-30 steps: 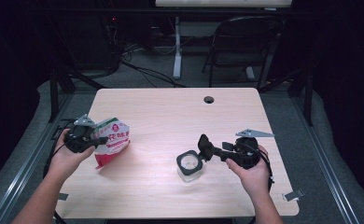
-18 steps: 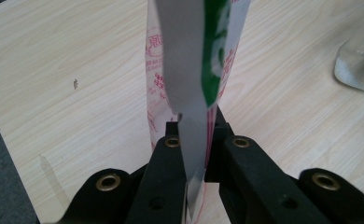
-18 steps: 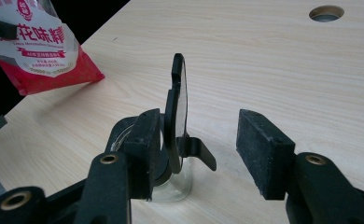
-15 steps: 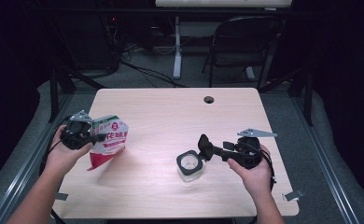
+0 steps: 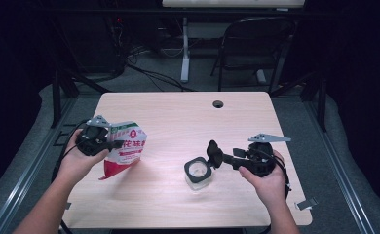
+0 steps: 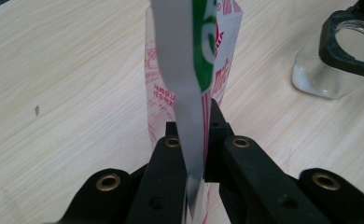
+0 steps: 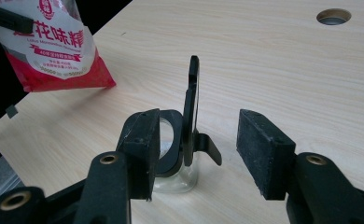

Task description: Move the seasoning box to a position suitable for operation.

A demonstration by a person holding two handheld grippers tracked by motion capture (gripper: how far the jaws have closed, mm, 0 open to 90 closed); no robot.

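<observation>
My left gripper (image 5: pixel 116 144) is shut on the top edge of a red and white pouch (image 5: pixel 127 147) with a green band, which hangs tilted just above the left side of the wooden table (image 5: pixel 178 117). In the left gripper view the jaws (image 6: pixel 194 140) pinch the pouch's flat seam (image 6: pixel 189 70). A small glass jar (image 5: pixel 198 173) stands right of centre, its black flip lid (image 7: pixel 192 107) standing upright. My right gripper (image 5: pixel 212 154) is open at the jar's right side. In the right gripper view the raised lid sits between the wide-apart jaws (image 7: pixel 203 149), and neither pad presses on it.
A round cable hole (image 5: pixel 218 104) lies near the table's far edge. A black chair (image 5: pixel 249 44) and a desk leg stand on the floor beyond it. The jar (image 6: pixel 341 56) appears at the upper right of the left gripper view.
The left hand has lifted the pouch off the table and carried it a little to the right. The right gripper and the jar have stayed put.
</observation>
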